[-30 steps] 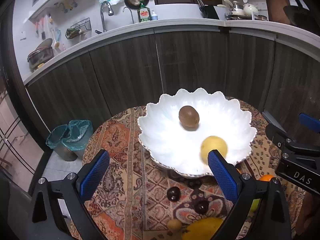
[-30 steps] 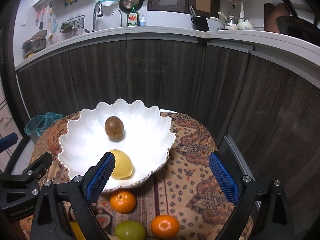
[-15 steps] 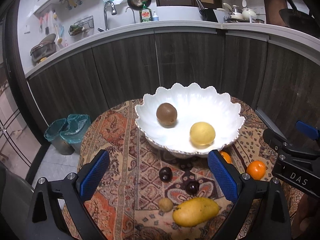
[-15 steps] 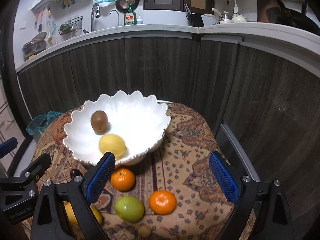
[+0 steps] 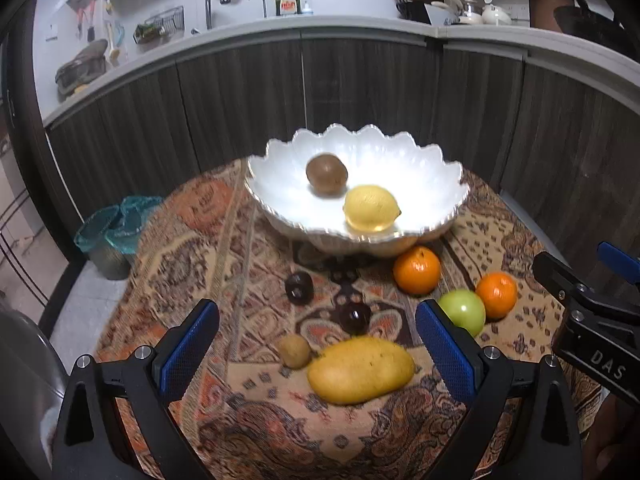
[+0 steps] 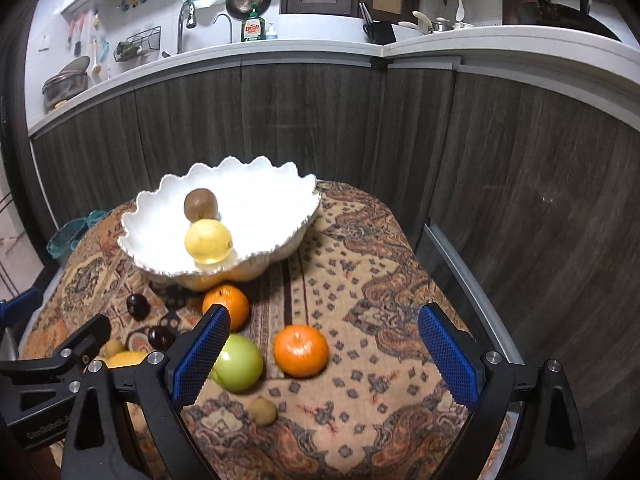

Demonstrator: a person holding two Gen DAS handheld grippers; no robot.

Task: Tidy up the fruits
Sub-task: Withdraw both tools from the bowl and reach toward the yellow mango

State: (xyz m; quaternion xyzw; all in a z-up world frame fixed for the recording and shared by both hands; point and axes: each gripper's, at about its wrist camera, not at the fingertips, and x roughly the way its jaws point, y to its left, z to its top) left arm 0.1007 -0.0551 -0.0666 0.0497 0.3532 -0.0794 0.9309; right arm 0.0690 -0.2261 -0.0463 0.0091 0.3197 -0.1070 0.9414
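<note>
Both the left gripper (image 5: 316,354) and right gripper (image 6: 324,354) are hovering wide open and empty; the mango (image 5: 360,370), at the left one's 6 o'clock, is needing a grasp across its narrow middle before going into the scalloped bowl (image 5: 448,184)

Round table under patterned cloth (image 5: 224,248), white bowl (image 5: 436,168), mango (image 5: 360,370), oranges (image 5: 417,270), green apple (image 5: 464,310)

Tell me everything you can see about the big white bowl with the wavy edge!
The white bowl is wide and shallow, with a scalloped, petal-like rim, and looks like glossy ceramic. It stands upright on the patterned tablecloth, toward the far side of the table. Inside lie a brown kiwi and a yellow lemon, close together. An orange sits on the cloth just in front of its base; whether they touch is unclear. Neither gripper touches the bowl.
</note>
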